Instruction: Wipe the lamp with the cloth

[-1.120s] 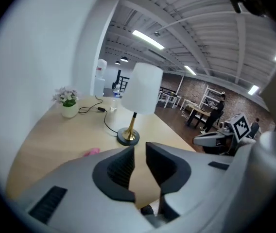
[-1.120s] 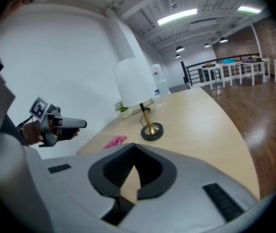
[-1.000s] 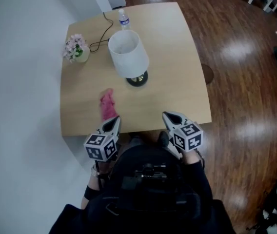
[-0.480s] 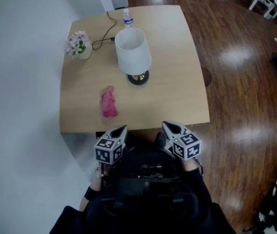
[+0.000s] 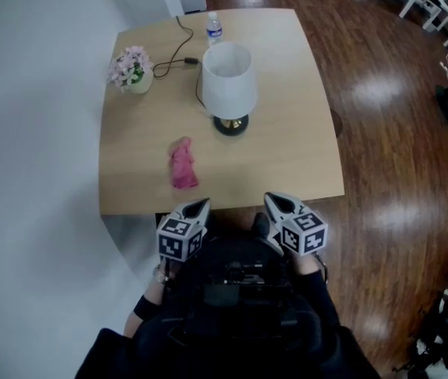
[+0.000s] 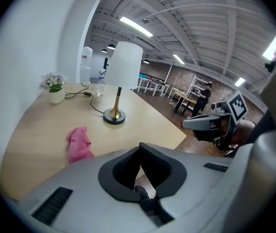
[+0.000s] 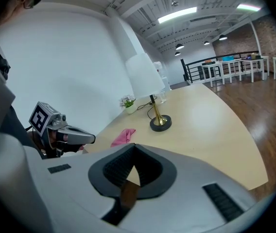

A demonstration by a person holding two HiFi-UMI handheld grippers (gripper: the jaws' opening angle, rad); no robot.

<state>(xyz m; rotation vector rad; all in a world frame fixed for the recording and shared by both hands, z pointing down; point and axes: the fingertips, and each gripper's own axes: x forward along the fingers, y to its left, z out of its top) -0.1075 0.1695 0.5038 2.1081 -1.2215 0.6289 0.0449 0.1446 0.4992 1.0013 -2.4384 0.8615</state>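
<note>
A white-shaded lamp on a brass stem and dark round base stands mid-table; it also shows as the lamp in the left gripper view and the lamp in the right gripper view. A crumpled pink cloth lies on the wood nearer me, left of the lamp; cloth, cloth. My left gripper hovers at the table's near edge, just short of the cloth, shut and empty. My right gripper sits beside it at the same edge, also shut and empty.
The light wooden table stands against a white wall on the left. At the far side are a small pot of pink flowers, a water bottle and the lamp's black cord. Dark wood floor lies to the right.
Both grippers have drawn back toward me, from over the table to its near edge. The left one is now farther from the cloth. Lamp and cloth have not moved.
</note>
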